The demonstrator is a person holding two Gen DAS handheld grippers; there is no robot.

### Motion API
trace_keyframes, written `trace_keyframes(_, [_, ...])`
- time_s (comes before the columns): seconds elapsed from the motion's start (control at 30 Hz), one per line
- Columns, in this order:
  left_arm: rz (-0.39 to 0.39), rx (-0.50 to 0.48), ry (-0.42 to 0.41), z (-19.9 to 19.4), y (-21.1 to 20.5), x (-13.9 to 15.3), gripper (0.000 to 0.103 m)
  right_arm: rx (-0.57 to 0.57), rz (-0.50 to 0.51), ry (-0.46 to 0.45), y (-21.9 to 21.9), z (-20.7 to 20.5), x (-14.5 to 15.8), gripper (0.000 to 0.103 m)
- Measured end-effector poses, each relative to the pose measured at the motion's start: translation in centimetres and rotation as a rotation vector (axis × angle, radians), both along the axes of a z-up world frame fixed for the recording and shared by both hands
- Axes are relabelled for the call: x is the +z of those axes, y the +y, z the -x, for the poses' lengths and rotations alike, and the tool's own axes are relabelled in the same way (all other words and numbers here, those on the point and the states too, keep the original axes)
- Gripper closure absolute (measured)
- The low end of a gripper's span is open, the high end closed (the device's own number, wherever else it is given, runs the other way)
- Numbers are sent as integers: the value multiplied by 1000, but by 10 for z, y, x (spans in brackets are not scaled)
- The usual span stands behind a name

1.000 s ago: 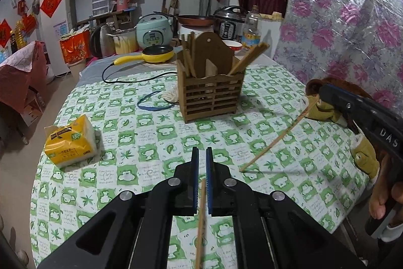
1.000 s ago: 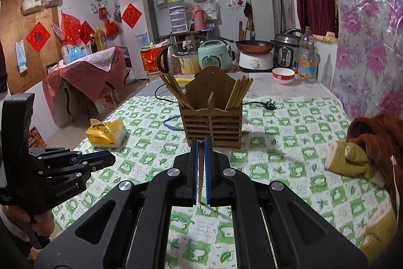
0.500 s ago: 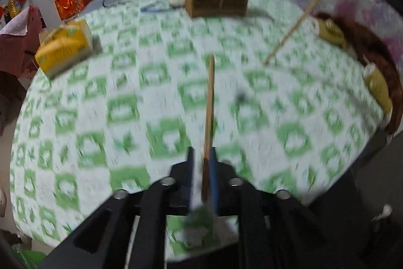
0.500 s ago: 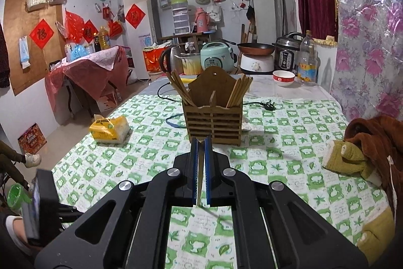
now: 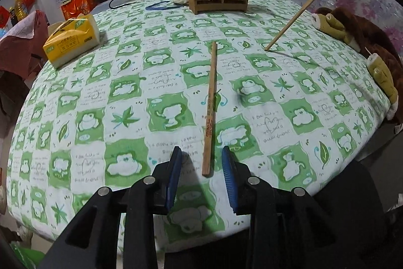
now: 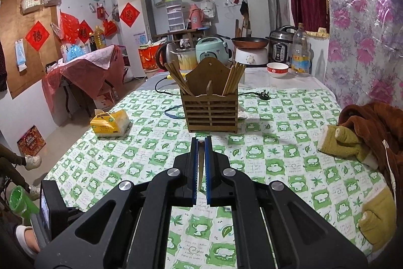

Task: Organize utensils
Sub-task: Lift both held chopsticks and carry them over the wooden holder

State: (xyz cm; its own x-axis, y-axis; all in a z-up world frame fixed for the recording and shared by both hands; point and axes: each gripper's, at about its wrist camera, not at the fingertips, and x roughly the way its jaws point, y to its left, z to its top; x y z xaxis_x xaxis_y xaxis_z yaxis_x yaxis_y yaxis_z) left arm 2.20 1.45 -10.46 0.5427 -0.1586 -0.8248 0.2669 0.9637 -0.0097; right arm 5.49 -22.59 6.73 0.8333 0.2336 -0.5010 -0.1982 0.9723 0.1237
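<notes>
A wooden chopstick [image 5: 211, 102] lies flat on the green-checked tablecloth [image 5: 126, 92]. Its near end rests between the blue pads of my left gripper [image 5: 201, 150]. The jaws are opening and the pads stand clear of the stick. My right gripper [image 6: 201, 139] is shut on a second chopstick [image 5: 304, 4], seen in the left wrist view slanting down with its tip on the cloth. Between the right pads only a thin sliver of that chopstick shows. The slatted wooden utensil holder [image 6: 211, 110] stands upright mid-table with several chopsticks in it, straight ahead of the right gripper.
A yellow tissue pack [image 5: 71, 38] lies at the left of the table. A brown and olive plush garment [image 6: 365, 138] is heaped on the right edge. A blue cable [image 5: 161, 6], a power cord and kitchen appliances sit behind the holder. The table's near edge is just below the left gripper.
My left gripper dropped toward the table, laid its chopstick on the cloth and parted its jaws. The right gripper stayed shut on its chopstick and shifted only slightly.
</notes>
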Motion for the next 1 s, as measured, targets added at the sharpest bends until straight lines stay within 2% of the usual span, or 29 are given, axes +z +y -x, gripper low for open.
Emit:
trace_keyframes(0.13, [-4, -1, -24, 3, -1, -1, 71, 1, -1, -1, 0, 0, 0, 97])
trace_keyframes(0.17, [-2, -5, -26, 3, -1, -1, 75, 2, -2, -1, 1, 1, 0, 97])
trace_keyframes(0.2, [-2, -10, -25, 3, -2, 0, 85, 2, -2, -2, 1, 2, -1, 97])
trace_keyframes(0.27, [6, -22, -12, 2, -3, 1, 97, 1, -3, -1, 1, 2, -1, 97])
trace_keyframes(0.47, [21, -16, 21, -4, -4, 8, 97, -9, -19, -1, -1, 7, 0, 97])
trace_keyframes(0.63, [20, -23, -45, -8, -3, 39, 97, -11, -18, -5, -2, 8, 1, 97])
trace_keyframes(0.83, [-15, -50, -121, -23, -6, 76, 97, -3, -14, -10, -2, 6, 5, 97])
trace_keyframes(1.0, [8, -77, -114, -32, -11, 88, 97, 7, -17, -21, 2, 5, 8, 97])
